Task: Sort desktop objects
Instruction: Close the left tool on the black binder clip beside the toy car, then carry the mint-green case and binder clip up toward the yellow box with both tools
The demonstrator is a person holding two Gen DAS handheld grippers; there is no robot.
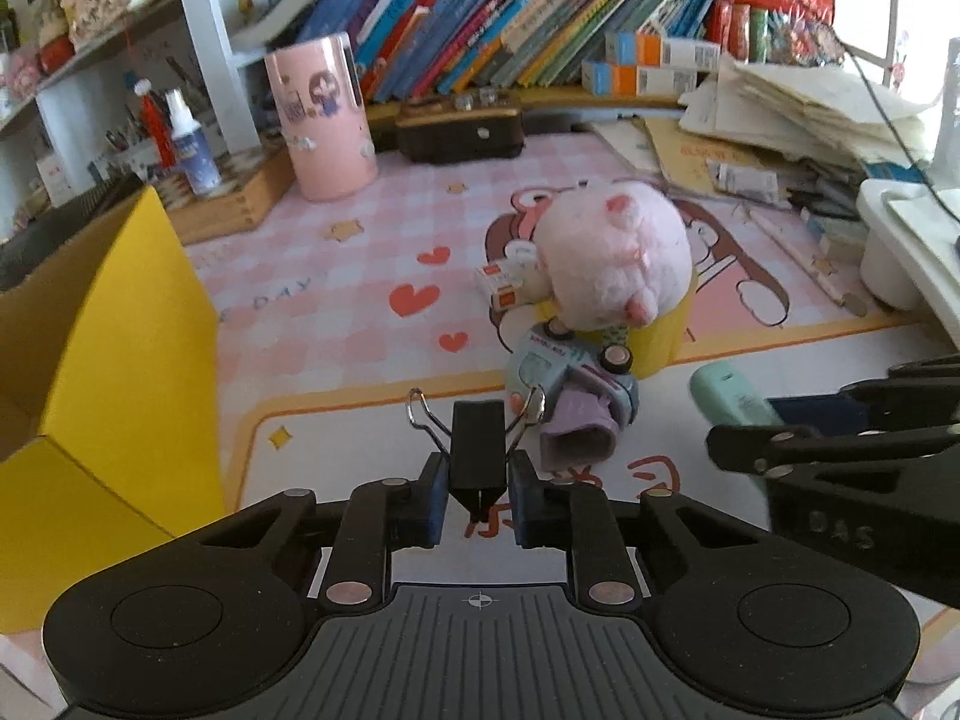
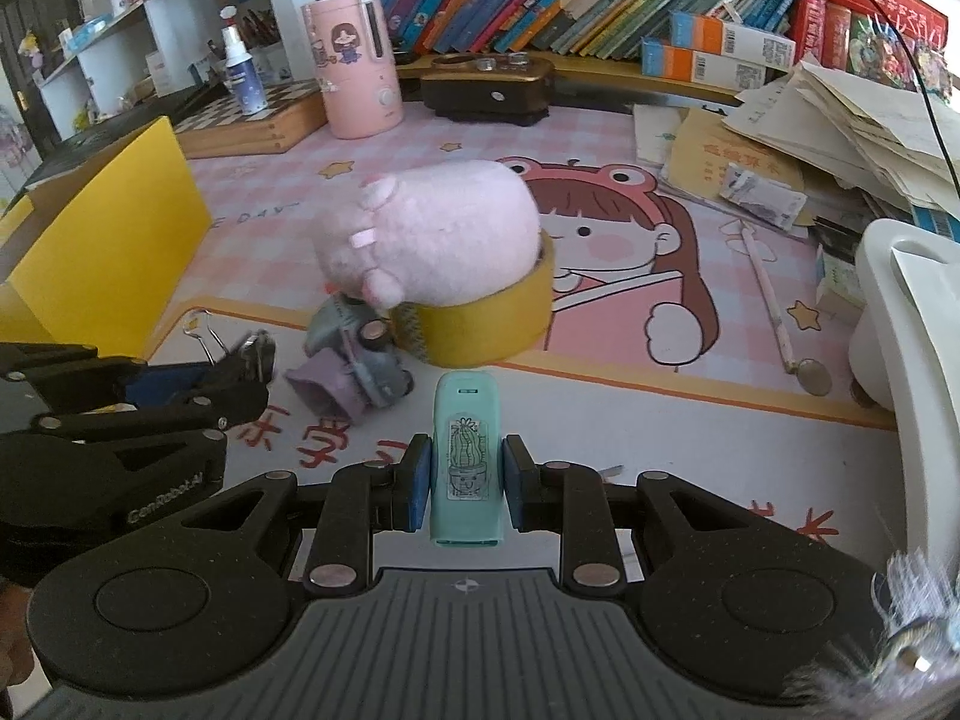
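My left gripper point(image 1: 478, 495) is shut on a black binder clip point(image 1: 477, 450) with silver wire handles, held above the desk mat. My right gripper point(image 2: 463, 483) is shut on a mint-green stapler-like case point(image 2: 465, 456) with a cactus sticker; it also shows in the left wrist view point(image 1: 723, 396). A pink plush toy point(image 1: 612, 252) lies on a yellow tape roll point(image 1: 666, 330). A pale blue toy car point(image 1: 570, 372) lies overturned beside a purple piece point(image 1: 579, 435). A small white and orange box point(image 1: 504, 285) sits behind the plush.
A yellow cardboard box point(image 1: 102, 360) stands at the left. A pink cylindrical appliance point(image 1: 324, 120), a brown case point(image 1: 459, 132) and a row of books point(image 1: 510, 18) line the back. Piled papers point(image 1: 798, 114) and a white stand point(image 1: 900, 252) are at the right.
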